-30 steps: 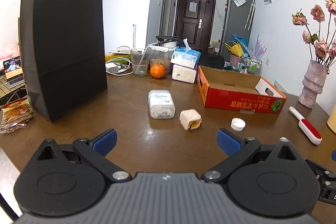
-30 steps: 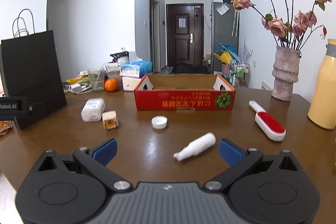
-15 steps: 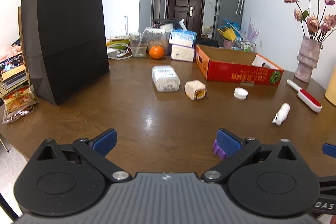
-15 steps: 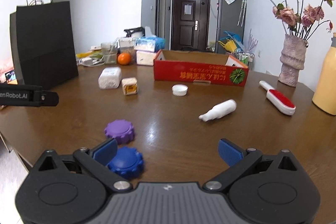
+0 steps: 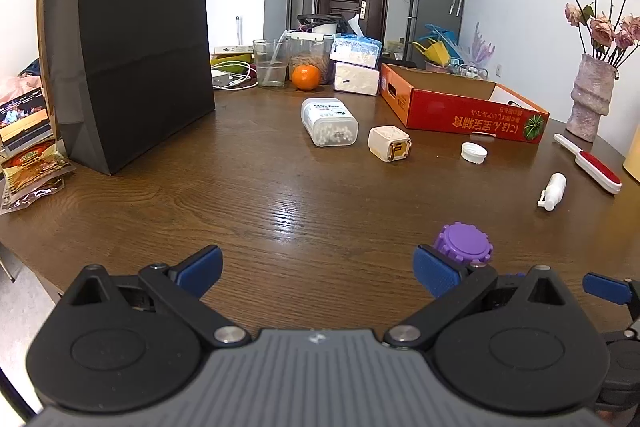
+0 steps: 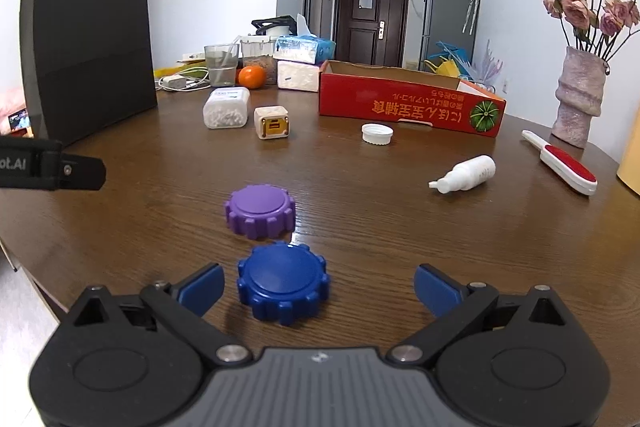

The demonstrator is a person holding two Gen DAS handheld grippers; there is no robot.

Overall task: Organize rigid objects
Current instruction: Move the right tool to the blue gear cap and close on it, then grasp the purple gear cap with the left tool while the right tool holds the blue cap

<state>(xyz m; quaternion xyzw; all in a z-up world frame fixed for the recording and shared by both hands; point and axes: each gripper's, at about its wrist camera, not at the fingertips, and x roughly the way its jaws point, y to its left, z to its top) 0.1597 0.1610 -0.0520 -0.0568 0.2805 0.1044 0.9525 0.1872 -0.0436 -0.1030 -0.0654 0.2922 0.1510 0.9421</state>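
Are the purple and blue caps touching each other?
Apart. The right wrist view shows a strip of bare table between the purple cap and the blue cap.

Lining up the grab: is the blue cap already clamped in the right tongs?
No, the blue cap lies on the table between the open right tongs.

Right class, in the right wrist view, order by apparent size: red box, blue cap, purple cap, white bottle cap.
1. red box
2. blue cap
3. purple cap, possibly equal to the blue; nearness inflates the blue
4. white bottle cap
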